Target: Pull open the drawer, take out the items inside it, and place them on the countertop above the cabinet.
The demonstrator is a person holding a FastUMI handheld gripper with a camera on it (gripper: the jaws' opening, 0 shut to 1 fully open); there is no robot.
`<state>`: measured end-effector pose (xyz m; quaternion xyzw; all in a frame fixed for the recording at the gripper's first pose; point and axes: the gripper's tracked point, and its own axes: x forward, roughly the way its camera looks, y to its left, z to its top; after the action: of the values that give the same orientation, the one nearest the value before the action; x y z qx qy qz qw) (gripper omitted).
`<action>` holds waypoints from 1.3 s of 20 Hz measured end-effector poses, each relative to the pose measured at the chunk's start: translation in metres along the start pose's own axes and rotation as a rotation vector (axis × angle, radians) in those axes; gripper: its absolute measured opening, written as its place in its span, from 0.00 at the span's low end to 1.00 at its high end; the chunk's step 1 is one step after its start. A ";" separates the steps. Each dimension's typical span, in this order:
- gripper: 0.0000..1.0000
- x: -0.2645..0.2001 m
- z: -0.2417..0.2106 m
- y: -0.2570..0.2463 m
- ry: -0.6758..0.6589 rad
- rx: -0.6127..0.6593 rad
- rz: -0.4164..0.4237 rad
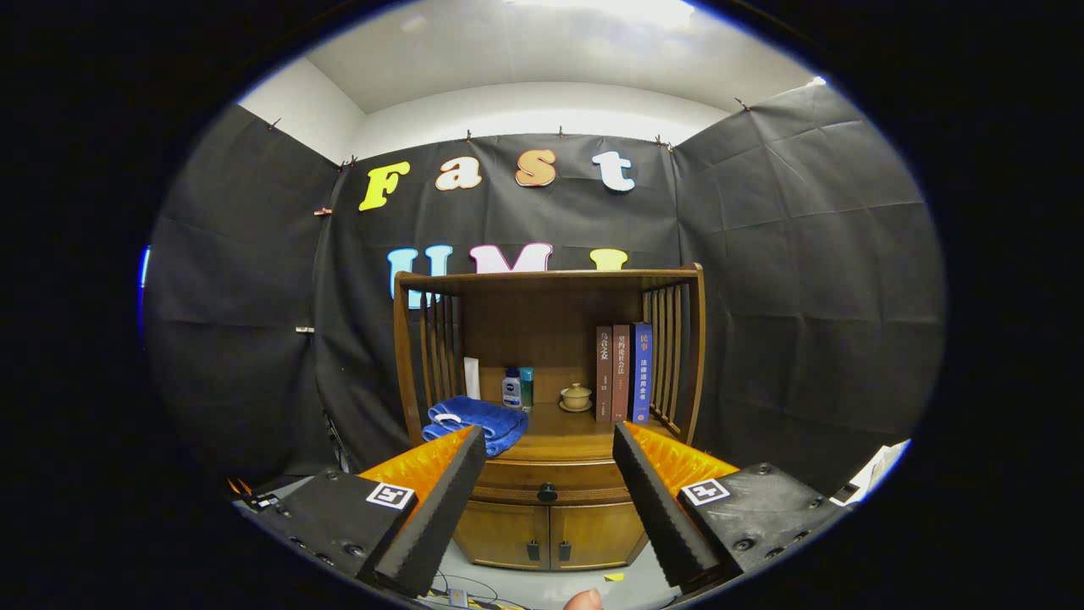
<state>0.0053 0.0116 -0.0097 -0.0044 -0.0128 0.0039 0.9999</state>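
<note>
A wooden cabinet [550, 508] stands ahead against the booth wall. Its drawer [508, 488] is shut, with a dark round knob [547, 492] at its middle, seen between my fingers. My gripper [549, 442] is open and holds nothing; it hovers some way in front of the drawer. The countertop [559, 436] above the drawer carries a folded blue towel [476, 421] at its left. The inside of the drawer is hidden.
On the countertop also stand two small bottles [517, 388], a lidded ceramic cup [576, 396] and three upright books [623, 373]. Slatted wooden sides and a top shelf [550, 278] enclose it. Two small doors [550, 535] sit below the drawer. A fingertip [583, 600] shows beneath.
</note>
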 end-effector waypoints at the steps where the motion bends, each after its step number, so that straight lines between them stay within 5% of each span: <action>1: 0.99 0.007 -0.003 -0.001 -0.011 0.001 0.001; 11: 0.99 0.133 -0.137 0.009 0.084 -0.012 0.011; 23: 0.99 0.223 -0.296 -0.011 0.238 -0.018 -0.055; 26: 0.87 0.236 -0.318 -0.015 0.279 -0.019 -0.071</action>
<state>0.2497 -0.0040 -0.3217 -0.0142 0.1261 -0.0321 0.9914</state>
